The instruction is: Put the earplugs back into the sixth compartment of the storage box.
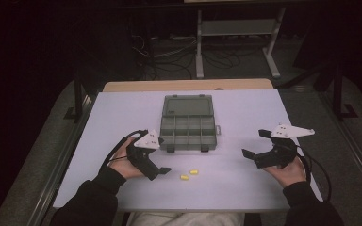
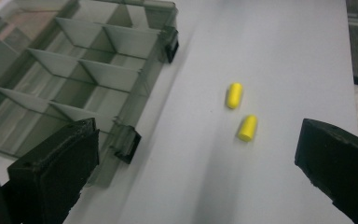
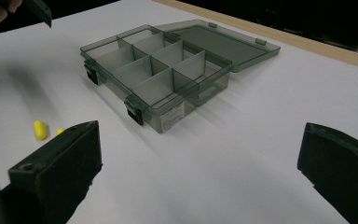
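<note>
Two yellow earplugs (image 1: 189, 174) lie side by side on the white table (image 1: 245, 188), just in front of the open organiser box (image 1: 188, 128) (lid flat behind); the left gripper (image 1: 158, 162) hovers near them, jaws wide; the right gripper (image 1: 255, 143) hangs well apart, jaws wide too.

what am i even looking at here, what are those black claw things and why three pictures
A person sits at a white table, holding a hand-operated two-jaw gripper in each hand: the left gripper and the right gripper. Both are open and hold nothing. The wide picture comes from a fixed camera above. The other two come from cameras riding on each gripper, looking along its black jaws. On the table lie an open grey compartment box with its lid folded back, and two small yellow earplugs just ahead of the left gripper.
</note>
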